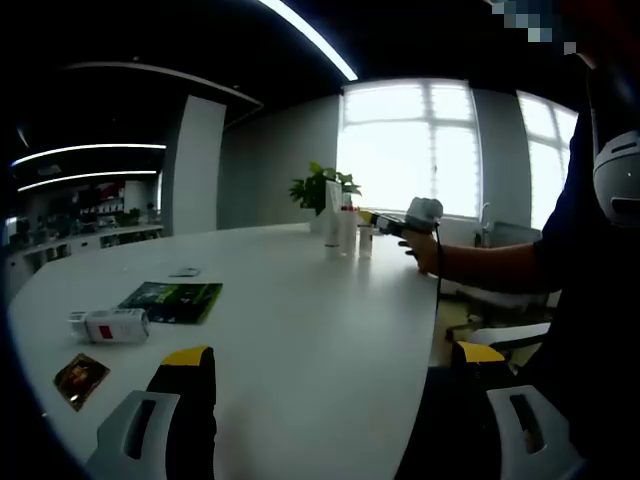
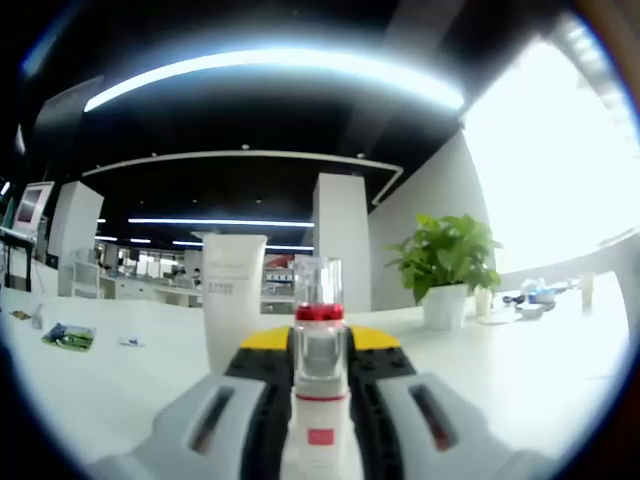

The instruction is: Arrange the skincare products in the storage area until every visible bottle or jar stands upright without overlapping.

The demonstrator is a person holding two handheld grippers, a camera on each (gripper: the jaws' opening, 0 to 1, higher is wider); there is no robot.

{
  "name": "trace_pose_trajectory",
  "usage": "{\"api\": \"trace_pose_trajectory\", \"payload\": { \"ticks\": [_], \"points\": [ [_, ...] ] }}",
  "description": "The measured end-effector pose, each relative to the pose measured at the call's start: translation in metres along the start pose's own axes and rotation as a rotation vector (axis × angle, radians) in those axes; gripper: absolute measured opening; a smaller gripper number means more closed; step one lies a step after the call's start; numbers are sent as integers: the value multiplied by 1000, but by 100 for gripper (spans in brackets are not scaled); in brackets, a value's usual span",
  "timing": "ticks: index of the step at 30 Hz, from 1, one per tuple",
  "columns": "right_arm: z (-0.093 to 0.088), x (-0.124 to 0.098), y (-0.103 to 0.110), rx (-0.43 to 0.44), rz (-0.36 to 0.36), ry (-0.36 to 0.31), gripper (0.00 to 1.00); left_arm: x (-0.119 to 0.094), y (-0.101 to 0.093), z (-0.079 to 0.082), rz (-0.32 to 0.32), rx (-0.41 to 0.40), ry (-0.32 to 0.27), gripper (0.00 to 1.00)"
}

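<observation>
The right tool (image 2: 320, 385) clamps a slim clear bottle with a red collar (image 2: 318, 345) upright, just in front of a white squeeze tube (image 2: 233, 295) standing on the white worktop (image 2: 110, 385). Rigid, light and likely slick, the bottle looks best held low on its body, while the left tool (image 1: 330, 385) hangs open near a white bottle lying on its side (image 1: 110, 324).

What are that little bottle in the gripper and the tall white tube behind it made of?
The bottle looks like clear plastic or glass: you can see through its cap, above a glossy red band. The tube seems matte, opaque white plastic, with soft, even shading and no glare. The right gripper is shut on the bottle.
</observation>
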State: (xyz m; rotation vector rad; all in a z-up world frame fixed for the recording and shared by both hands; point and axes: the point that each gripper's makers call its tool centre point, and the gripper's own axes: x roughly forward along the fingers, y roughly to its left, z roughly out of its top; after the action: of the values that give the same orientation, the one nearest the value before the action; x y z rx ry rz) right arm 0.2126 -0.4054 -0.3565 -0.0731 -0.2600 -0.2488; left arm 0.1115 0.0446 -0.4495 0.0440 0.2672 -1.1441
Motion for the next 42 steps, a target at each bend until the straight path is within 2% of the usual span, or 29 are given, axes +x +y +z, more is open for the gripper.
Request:
{"api": "trace_pose_trajectory", "payload": {
  "ticks": [6,19,32,42],
  "points": [
    [0,0,1,-9,5,9,19,1,0,0,-3,-2,2,100],
    [-6,-1,-2,7,-7,37,29,0,1,1,1,-5,-5,100],
    [-8,-3,5,56,6,52,49,-1,1,1,1,-4,-6,100],
    [-4,-5,7,49,21,44,61,-2,1,1,9,-4,-8,100]
  ]
}}
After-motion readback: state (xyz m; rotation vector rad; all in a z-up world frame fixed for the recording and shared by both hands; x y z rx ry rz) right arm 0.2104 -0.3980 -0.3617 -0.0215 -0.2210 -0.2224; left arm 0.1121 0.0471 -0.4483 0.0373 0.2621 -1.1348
